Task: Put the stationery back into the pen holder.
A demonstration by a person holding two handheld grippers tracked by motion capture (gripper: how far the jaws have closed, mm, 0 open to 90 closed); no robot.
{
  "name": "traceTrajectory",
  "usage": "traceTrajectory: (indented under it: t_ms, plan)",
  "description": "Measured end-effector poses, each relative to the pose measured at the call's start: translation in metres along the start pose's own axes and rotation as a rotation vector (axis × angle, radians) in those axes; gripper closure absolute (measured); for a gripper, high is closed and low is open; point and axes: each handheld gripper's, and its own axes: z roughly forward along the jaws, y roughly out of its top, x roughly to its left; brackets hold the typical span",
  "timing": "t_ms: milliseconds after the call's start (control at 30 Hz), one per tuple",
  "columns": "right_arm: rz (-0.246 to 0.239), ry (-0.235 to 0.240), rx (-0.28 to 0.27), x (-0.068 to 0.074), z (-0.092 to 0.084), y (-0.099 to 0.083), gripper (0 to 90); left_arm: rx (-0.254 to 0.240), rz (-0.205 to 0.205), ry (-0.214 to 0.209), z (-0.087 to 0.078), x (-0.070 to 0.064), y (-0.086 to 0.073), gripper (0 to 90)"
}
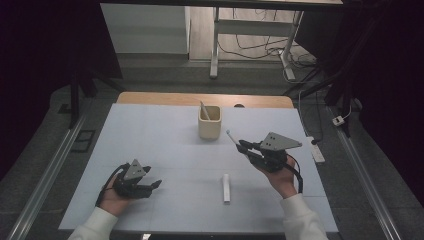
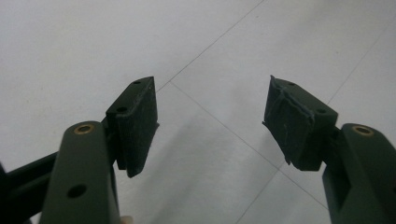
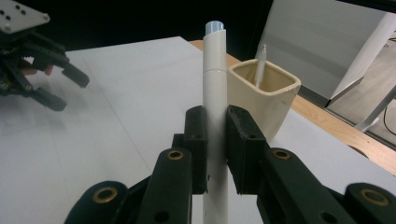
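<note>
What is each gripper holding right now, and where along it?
The right gripper is shut on a white pen, clamped around its middle, capped tip sticking out past the pads. The left gripper is open and holds nothing.

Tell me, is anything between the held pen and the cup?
Nothing visible is. The right gripper holds the pen upright; bare table lies between it and the cup, which already holds one pen.

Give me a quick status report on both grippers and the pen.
Right gripper shut on white pen. Left gripper open. Cup holds one pen; another pen on table.
</note>
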Motion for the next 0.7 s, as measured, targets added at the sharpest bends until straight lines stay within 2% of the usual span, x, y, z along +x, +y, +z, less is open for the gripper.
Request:
traceTrajectory:
  t_ms: [700]
  plan:
    - [0.029,-0.036,-0.033,-0.009,0.018,0.015,78.7,-0.003,-0.008,-0.004,-0.001,0.001,-0.001,34.2]
